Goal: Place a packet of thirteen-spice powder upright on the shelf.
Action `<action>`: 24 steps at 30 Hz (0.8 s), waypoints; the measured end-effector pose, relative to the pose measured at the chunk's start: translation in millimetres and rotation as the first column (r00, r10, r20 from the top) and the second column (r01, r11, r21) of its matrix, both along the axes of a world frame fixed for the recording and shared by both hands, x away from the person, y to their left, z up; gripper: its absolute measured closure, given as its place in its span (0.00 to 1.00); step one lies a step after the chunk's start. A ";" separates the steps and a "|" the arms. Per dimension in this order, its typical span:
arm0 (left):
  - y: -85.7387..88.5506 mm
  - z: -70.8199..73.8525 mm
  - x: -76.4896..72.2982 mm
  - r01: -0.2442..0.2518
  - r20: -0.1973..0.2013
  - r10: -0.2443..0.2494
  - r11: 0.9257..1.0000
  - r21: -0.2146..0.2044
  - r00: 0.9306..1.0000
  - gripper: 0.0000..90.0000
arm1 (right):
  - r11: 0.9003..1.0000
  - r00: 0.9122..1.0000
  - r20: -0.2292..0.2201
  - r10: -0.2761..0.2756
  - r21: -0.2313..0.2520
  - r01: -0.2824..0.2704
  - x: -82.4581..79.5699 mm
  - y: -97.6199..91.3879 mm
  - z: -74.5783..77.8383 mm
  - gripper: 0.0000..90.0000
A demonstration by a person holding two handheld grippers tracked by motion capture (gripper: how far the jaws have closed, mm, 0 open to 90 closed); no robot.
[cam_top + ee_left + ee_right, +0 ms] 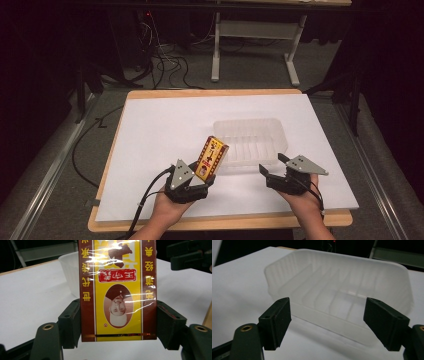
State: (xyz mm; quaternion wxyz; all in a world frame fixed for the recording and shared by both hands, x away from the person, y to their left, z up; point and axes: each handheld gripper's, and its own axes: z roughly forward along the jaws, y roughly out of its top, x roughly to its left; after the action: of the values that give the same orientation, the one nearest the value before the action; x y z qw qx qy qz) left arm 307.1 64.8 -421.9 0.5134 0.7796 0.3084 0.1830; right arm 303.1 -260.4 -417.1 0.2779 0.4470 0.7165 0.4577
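Yellow and dark-red printed cardboard, shrink-wrapped and glossy: that is the small rectangular box (211, 159) I have clamped by its two long edges in my left gripper (200, 180), jaws closed against it, lifted off the white sheet covering the wooden table (165, 130). From my seat it tilts toward one o'clock, its top corner reaching over the near left corner of the clear ribbed plastic tray (251, 140), which sits at about twelve o'clock from my hands. In the left gripper view the box (117, 290) hangs with its print upside down and the pads (71, 323) grip only its lower end.

My right gripper (272, 172) is spread wide and holds nothing, hovering at five o'clock from the tray; its view looks straight over the tray's near rim (329, 315).

Risks, as I judge them: the film is slick and the hold sits low, so the box could pivot or slide out if I swing it quickly. The tray looks light, though I cannot be sure; a knock from the box or a jaw could push it across the sheet.
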 end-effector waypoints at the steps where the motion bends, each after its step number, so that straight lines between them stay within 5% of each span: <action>1: -0.9 -0.5 -0.2 0.002 0.002 -0.002 1.000 0.008 1.000 0.36 | 1.000 1.000 0.001 0.013 0.001 -0.013 1.7 4.3 2.7 0.25; 9: -9.7 -6.9 -1.0 -0.016 0.007 0.015 0.999 0.038 1.000 0.36 | 0.998 0.997 0.044 0.057 -0.004 -0.057 13.6 30.3 23.7 0.24; 10: -11.2 -8.5 -1.8 -0.019 0.009 0.019 0.999 0.042 1.000 0.36 | 0.996 0.996 0.044 0.072 0.043 -0.074 12.6 32.4 22.5 0.24; 19: -27.3 -20.5 -7.1 -0.006 0.013 0.004 0.994 0.113 1.000 0.36 | 0.979 0.987 0.027 0.160 0.125 -0.162 2.3 38.3 24.7 0.22; 24: -36.5 -22.7 -13.9 0.003 0.028 -0.007 0.993 0.118 1.000 0.36 | 0.968 0.979 0.004 0.203 0.149 -0.201 -0.8 51.0 23.0 0.22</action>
State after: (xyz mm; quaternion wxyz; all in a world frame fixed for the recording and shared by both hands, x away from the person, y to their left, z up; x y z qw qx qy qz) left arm 293.2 28.4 -444.6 0.4713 0.8066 0.2878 0.2106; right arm 302.3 -209.3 -394.1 0.1919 0.3936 0.7238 0.5332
